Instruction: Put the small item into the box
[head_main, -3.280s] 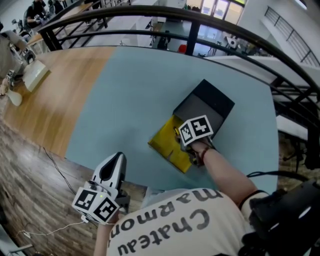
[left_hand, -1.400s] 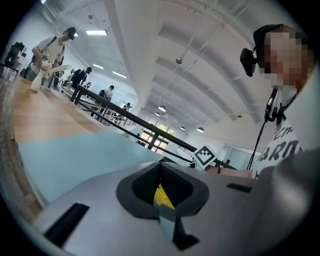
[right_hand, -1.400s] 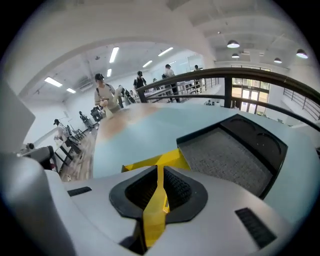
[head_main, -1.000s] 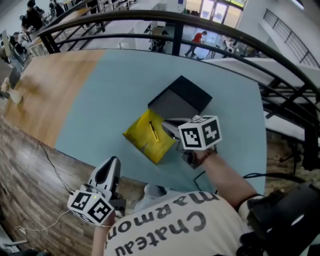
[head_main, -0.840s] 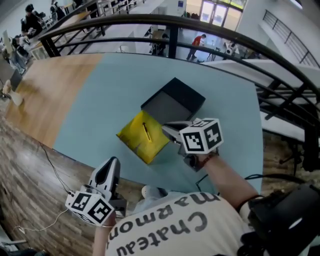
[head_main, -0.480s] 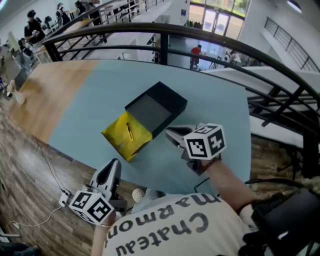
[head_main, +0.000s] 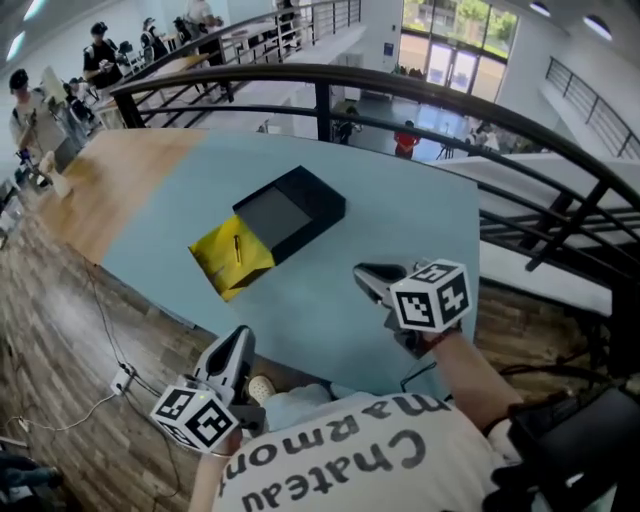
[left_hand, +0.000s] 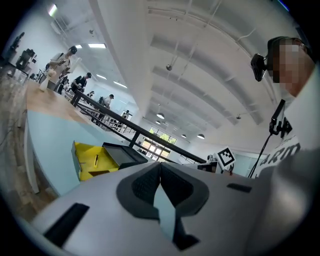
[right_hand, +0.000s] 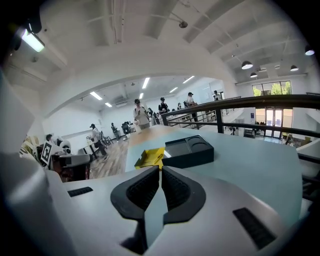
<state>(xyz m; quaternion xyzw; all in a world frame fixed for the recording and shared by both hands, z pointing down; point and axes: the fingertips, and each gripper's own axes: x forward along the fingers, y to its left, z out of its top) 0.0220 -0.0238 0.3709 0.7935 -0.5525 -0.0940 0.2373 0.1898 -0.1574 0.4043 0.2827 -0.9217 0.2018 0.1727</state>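
Note:
An open yellow box (head_main: 228, 262) lies on the light blue table (head_main: 400, 210), and a thin dark small item (head_main: 237, 248) lies inside it. A black box (head_main: 290, 210) touches its far right side. My right gripper (head_main: 368, 277) hovers over the table to the near right of both boxes, shut and empty. My left gripper (head_main: 240, 342) hangs off the table's near edge, also shut and empty. In the left gripper view the yellow box (left_hand: 92, 161) with the item (left_hand: 96, 159) shows beyond my left gripper (left_hand: 160, 165). The right gripper view has the yellow box (right_hand: 150, 157) and black box (right_hand: 189, 150) ahead of my right gripper (right_hand: 160, 168).
A black railing (head_main: 420, 85) curves behind the table's far side. The table's left part is bare wood (head_main: 110, 180). Several people (head_main: 100, 50) stand at desks at the far left. A cable (head_main: 100, 310) lies on the wooden floor below the near edge.
My right gripper has drawn back from the yellow box toward the near right, leaving the thin item inside it. The left gripper has stayed low by the table's near edge.

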